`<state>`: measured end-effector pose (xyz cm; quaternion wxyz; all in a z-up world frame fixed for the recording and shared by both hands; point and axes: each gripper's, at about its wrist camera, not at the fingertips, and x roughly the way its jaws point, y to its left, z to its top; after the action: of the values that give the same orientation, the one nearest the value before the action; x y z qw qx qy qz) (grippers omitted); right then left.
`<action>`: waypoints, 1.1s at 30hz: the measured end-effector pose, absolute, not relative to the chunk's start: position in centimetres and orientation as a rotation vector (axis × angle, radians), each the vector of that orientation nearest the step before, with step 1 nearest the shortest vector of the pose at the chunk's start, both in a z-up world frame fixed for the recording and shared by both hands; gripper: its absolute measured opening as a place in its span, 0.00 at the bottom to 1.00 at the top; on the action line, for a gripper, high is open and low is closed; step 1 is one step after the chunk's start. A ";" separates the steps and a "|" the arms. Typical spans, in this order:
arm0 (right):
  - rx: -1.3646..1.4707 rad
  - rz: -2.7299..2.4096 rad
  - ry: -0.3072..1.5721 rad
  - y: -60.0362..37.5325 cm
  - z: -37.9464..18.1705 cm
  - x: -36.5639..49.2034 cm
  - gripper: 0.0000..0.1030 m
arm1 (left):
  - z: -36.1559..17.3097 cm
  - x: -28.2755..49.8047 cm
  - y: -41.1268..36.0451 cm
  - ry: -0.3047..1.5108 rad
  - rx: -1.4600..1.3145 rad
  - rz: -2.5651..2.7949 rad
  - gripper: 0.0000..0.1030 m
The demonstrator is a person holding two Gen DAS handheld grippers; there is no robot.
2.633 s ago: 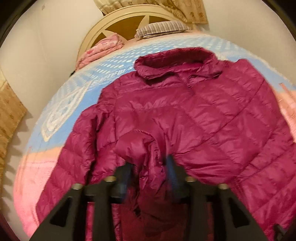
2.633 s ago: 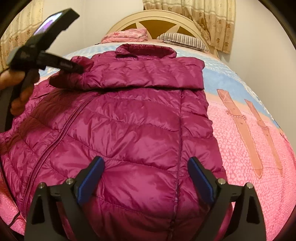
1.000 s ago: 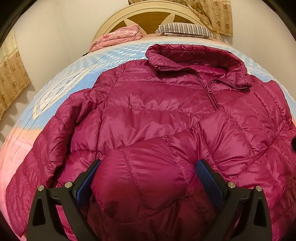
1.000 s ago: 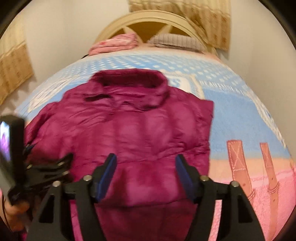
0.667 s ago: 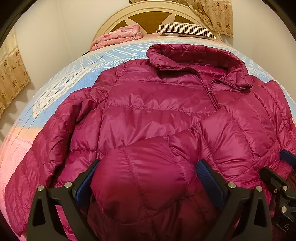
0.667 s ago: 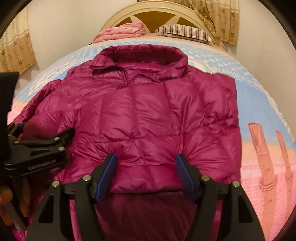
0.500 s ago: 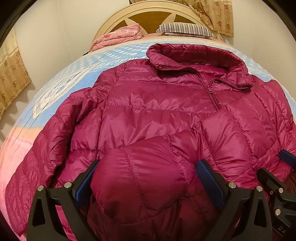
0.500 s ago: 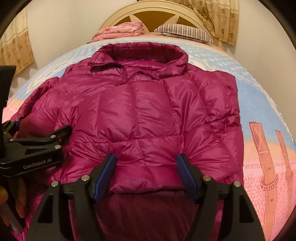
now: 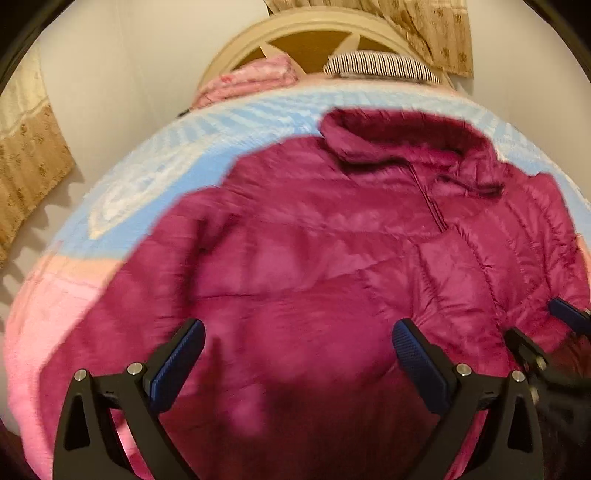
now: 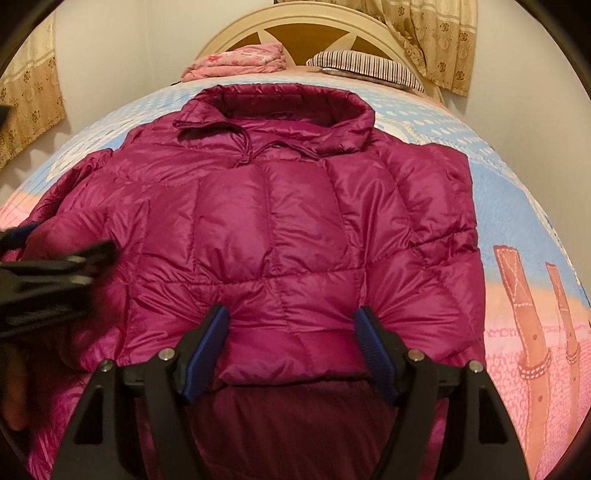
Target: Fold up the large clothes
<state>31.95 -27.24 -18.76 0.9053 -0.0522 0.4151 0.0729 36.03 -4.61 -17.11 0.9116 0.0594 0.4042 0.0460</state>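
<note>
Across the middle of the bed [image 10: 517, 206], the jacket [image 10: 295, 221] is lying sleeves-in. You are holding both the left claw [image 9: 297, 354] and right claw [image 10: 291, 339] apart, gripping nothing; next, I judge, you're pinching the hem and folding toward the collar.

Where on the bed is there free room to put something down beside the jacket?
Bare bedspread lies to the right of the jacket, up to the wall. A blue strip borders its left shoulder. Near the headboard, the pink bundle and striped pillow crowd the bed.
</note>
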 end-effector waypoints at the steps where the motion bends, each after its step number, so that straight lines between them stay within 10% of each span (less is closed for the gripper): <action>1: -0.107 0.151 0.858 -27.2 -18.8 32.0 0.73 | -16.4 35.3 -3.8 0.819 0.121 0.096 0.99; 18: -0.154 0.240 0.809 -25.5 -14.3 26.5 0.86 | -16.9 25.3 20.0 0.901 -0.119 0.399 0.96; 24: -0.273 0.232 0.784 -24.6 -15.4 23.0 0.86 | -18.2 26.7 19.0 0.942 -0.134 0.338 0.21; 33: -0.116 0.182 0.754 -29.3 -15.0 22.0 0.86 | -9.5 25.6 18.5 0.718 0.025 0.402 0.13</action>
<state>21.97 -29.32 -14.97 0.9241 -0.0566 0.3673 0.0888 25.63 18.46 -9.47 0.9164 0.0122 0.3491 0.1953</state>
